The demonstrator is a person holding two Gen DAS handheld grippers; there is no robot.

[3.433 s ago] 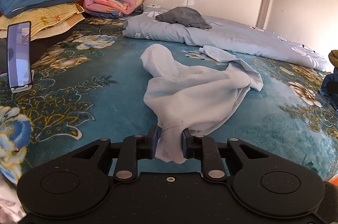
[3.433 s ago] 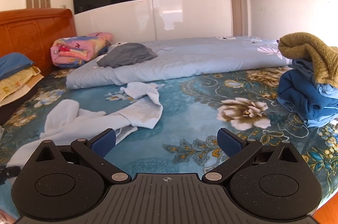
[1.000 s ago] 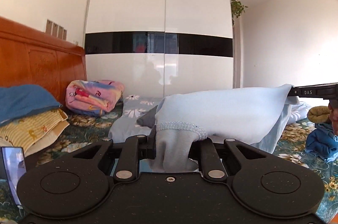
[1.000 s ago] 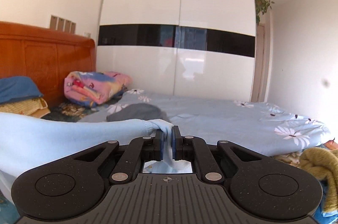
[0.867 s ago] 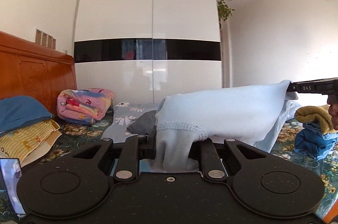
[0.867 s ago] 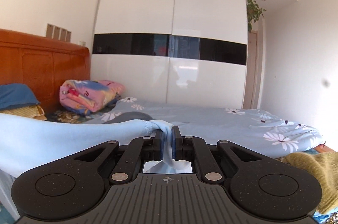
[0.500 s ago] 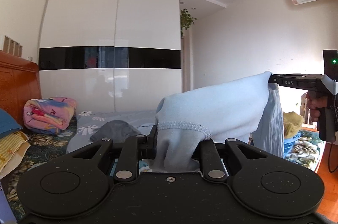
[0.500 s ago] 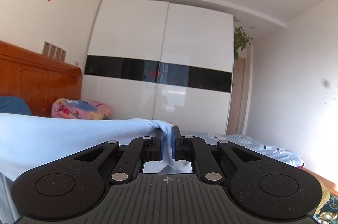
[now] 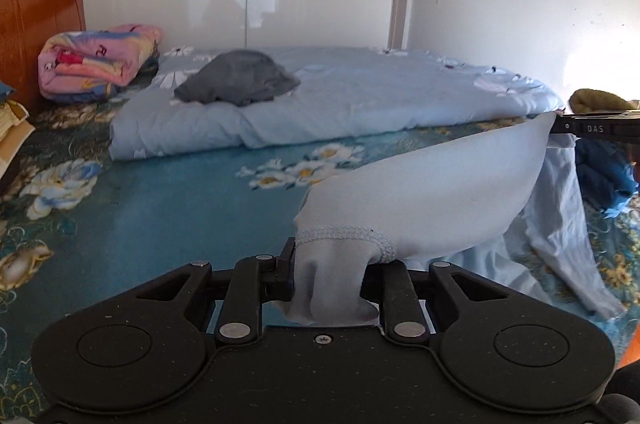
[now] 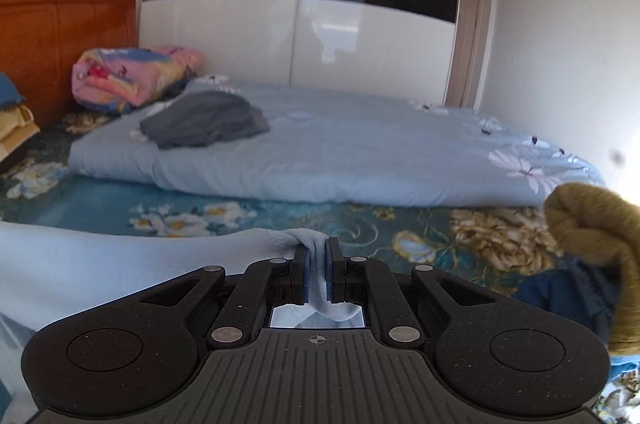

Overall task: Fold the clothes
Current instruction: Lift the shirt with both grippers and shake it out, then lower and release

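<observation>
The pale blue garment (image 9: pixel 440 192) hangs stretched above the bed (image 9: pixel 160 208), the left tool (image 9: pixel 332 272) clamped on one bunched end and the right tool (image 10: pixel 318 264) on another (no fold yet, I judge), so laying flat and folding remain.

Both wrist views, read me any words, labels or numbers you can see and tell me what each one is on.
"DAS": white letters on the black body of the right gripper, seen from the side at the right edge of the left wrist view, where it holds the light blue garment.
No other writing shows in either view; neither the wardrobe nor the bedding carries any print.
</observation>
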